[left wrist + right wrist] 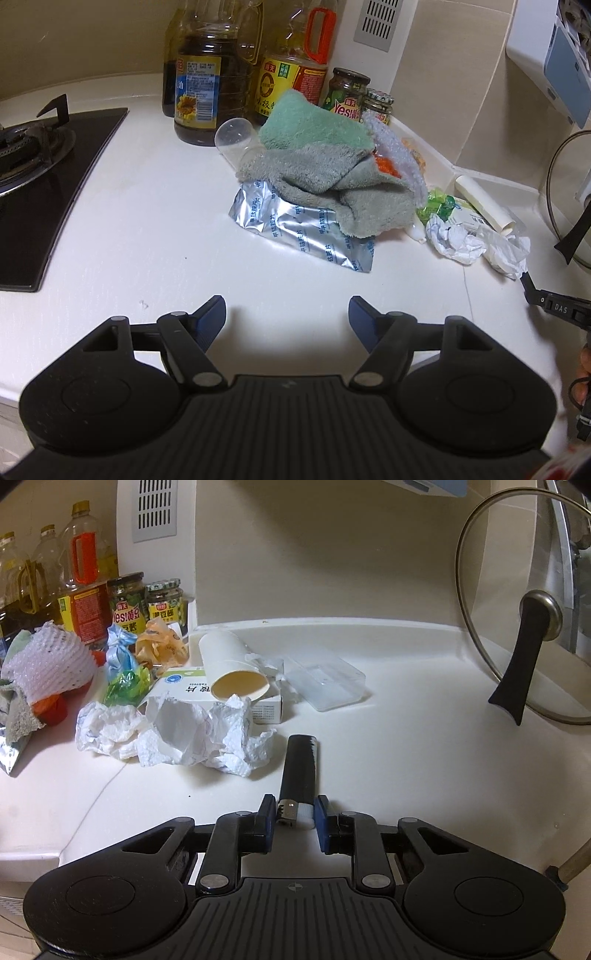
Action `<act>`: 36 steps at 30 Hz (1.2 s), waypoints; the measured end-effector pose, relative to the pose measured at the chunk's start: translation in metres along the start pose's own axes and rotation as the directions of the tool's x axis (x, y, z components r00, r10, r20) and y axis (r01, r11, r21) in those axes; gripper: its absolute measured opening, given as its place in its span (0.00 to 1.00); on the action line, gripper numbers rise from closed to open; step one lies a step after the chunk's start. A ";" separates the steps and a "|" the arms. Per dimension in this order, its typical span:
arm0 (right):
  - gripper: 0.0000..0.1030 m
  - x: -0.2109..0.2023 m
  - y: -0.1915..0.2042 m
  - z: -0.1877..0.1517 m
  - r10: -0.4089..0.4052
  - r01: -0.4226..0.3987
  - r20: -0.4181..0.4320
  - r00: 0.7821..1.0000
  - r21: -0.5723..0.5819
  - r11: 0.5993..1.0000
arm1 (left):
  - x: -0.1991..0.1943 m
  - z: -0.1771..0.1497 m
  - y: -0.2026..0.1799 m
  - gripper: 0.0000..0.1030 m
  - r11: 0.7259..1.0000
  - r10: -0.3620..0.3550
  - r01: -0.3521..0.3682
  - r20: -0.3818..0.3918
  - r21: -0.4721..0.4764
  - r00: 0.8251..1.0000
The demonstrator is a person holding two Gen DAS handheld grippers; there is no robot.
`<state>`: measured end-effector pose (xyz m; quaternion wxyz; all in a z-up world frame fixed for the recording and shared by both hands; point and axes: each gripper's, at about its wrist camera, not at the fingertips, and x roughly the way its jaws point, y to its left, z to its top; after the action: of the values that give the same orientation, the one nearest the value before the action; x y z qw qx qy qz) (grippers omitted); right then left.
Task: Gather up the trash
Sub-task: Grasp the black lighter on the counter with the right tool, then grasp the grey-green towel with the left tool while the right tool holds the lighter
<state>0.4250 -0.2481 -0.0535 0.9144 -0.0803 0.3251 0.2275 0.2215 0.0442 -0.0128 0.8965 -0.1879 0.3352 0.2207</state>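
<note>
Right hand-held gripper (pixel 295 812): I have it clamped on the lighter's (pixel 300 771) metal end.
Left hand-held gripper (pixel 287 314): mine gapes wide, empty, above the surface (pixel 147 229).
Trash: crumpled paper (pixel 177 734) just beside the lighter; foil pouch (pixel 303 229) under a cloth (pixel 325 173).

A black lighter (pixel 298 775) lies on the white tabletop (pixel 406 738), its metal head between the right claw (pixel 294 808) pads; crumpled paper (pixel 177 734) lies just left.

The towel (pixel 325 177) hides part of the foil pouch (pixel 303 232); the frame edge cuts the glass lid (pixel 524 605).
</note>
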 end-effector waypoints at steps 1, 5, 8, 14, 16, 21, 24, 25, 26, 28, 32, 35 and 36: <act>0.23 0.002 0.000 0.001 -0.002 0.002 0.003 1.000 -0.005 1.000 | 0.000 0.000 0.000 0.68 1.000 -0.001 0.001 0.000 -0.002 1.000; 0.23 0.010 0.000 0.007 -0.006 0.006 0.006 1.000 -0.011 1.000 | 0.000 0.002 -0.003 0.68 1.000 0.001 -0.001 0.004 0.007 1.000; 0.23 0.013 -0.001 0.007 -0.004 0.004 0.013 1.000 -0.018 1.000 | 0.000 0.002 -0.004 0.68 1.000 0.008 -0.008 0.007 0.007 1.000; 0.28 0.019 -0.006 0.011 0.016 -0.015 0.019 1.000 -0.030 0.999 | -0.001 0.002 -0.009 0.69 1.000 0.023 -0.024 0.014 0.005 1.000; 0.30 0.023 -0.008 0.013 0.026 -0.025 0.025 0.999 -0.030 0.999 | -0.001 0.002 -0.012 0.70 1.000 0.029 -0.029 0.015 0.004 0.999; 0.31 0.031 -0.011 0.016 0.049 -0.047 0.045 0.998 -0.038 0.998 | 0.000 0.002 -0.012 0.70 1.000 0.025 -0.025 0.022 0.015 0.999; 0.26 0.031 -0.012 0.016 0.057 -0.055 0.044 0.997 -0.040 0.998 | 0.007 0.008 -0.011 0.70 0.999 -0.005 0.004 0.020 0.042 1.000; 0.23 0.028 -0.012 0.016 0.048 -0.047 0.033 0.998 -0.024 0.999 | 0.010 0.011 -0.011 0.71 0.998 -0.016 0.015 0.021 0.053 1.000; 0.23 0.024 -0.013 0.015 0.032 -0.032 0.021 0.999 -0.004 0.999 | 0.011 0.013 -0.011 0.71 0.998 -0.024 0.022 0.025 0.063 0.999; 0.23 0.012 -0.009 0.011 0.020 -0.020 0.021 1.000 0.010 1.000 | 0.015 0.018 -0.009 0.76 0.997 -0.033 0.030 0.036 0.070 0.999; 0.23 -0.020 -0.004 -0.001 -0.004 0.002 0.027 1.000 0.046 0.999 | 0.027 0.024 -0.004 0.76 0.995 -0.045 0.043 0.030 0.086 0.999; 0.23 -0.039 -0.003 -0.008 -0.016 0.013 0.030 0.999 0.076 0.997 | 0.037 0.030 -0.002 0.80 0.992 -0.046 0.040 0.046 0.118 0.998; 0.23 -0.044 -0.002 -0.009 -0.022 0.019 0.028 0.999 0.084 0.996 | 0.042 0.033 0.000 0.82 0.992 -0.042 0.037 0.045 0.122 0.998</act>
<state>0.3908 -0.2686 -0.0325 0.9239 -0.0420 0.3202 0.2055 0.2666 0.0713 -0.0182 0.9181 -0.1344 0.3229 0.1864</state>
